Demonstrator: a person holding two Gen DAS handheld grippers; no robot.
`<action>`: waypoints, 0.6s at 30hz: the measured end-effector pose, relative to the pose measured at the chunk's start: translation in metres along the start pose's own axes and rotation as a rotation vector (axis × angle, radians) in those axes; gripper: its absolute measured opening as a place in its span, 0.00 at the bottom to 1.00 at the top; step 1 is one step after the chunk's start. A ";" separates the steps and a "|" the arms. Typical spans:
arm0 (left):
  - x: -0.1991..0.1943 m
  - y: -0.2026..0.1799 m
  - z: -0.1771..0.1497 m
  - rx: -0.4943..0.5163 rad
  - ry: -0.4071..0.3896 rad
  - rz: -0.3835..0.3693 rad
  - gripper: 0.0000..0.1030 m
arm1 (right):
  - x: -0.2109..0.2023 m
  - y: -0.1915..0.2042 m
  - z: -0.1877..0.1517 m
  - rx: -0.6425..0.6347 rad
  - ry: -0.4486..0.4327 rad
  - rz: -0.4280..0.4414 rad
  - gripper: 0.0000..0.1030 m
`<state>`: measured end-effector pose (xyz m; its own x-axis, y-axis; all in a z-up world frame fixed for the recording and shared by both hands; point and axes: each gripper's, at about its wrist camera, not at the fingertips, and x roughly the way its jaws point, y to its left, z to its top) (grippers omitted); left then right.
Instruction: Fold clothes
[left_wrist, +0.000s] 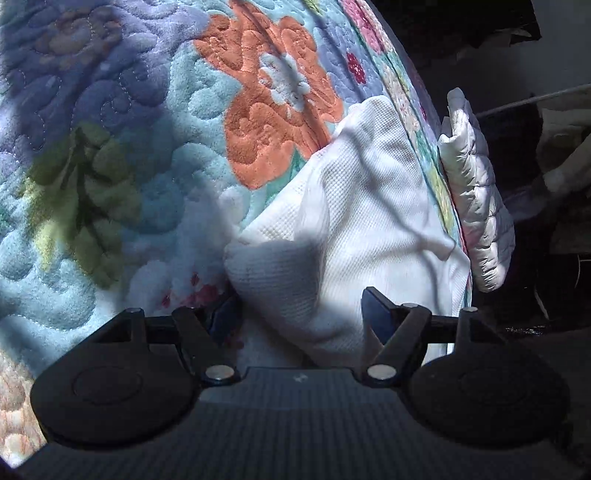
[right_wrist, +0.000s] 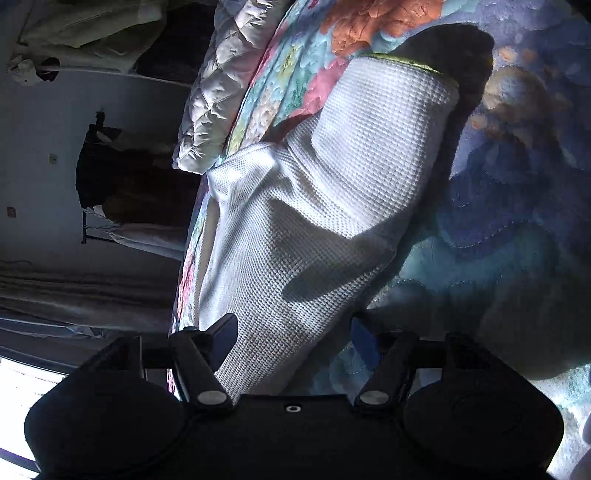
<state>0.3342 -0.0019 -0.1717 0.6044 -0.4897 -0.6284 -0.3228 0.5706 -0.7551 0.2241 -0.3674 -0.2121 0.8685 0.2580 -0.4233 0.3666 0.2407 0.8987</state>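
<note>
Your left gripper (left_wrist: 301, 310) has its fingers spread wide, with a bunched end of the white waffle-knit garment (left_wrist: 354, 221) lying between them, the pads not pressing it. Your right gripper (right_wrist: 291, 332) is the same: fingers wide, a strip of the garment (right_wrist: 306, 221) running up between them, nothing pinched.

The garment lies on the floral quilt (left_wrist: 147, 129) near the bed's edge, stretching from your left fingers toward 1 o'clock, with a white padded jacket (left_wrist: 476, 199) hanging off the edge at 2 o'clock. From the right fingers it runs to 12 o'clock, ending at a yellow-trimmed hem (right_wrist: 406, 62).

To grip well, I'd sink each pair of fingers until the lower pad slides under all the layers, then close on cloth alone, not the plush quilt. Take matching edges so the fold lies square.
</note>
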 end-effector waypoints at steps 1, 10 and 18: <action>0.003 -0.003 0.001 0.018 -0.010 0.010 0.64 | 0.007 0.000 0.003 0.017 -0.023 -0.002 0.70; -0.012 -0.048 -0.025 0.405 -0.158 0.161 0.19 | 0.021 0.044 -0.001 -0.398 -0.079 -0.034 0.28; -0.086 -0.029 -0.074 0.464 -0.052 0.167 0.19 | -0.061 0.037 -0.014 -0.477 0.037 -0.068 0.26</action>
<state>0.2377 -0.0246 -0.1097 0.6115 -0.3395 -0.7147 -0.0671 0.8778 -0.4744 0.1796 -0.3617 -0.1548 0.8320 0.2577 -0.4912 0.2211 0.6582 0.7197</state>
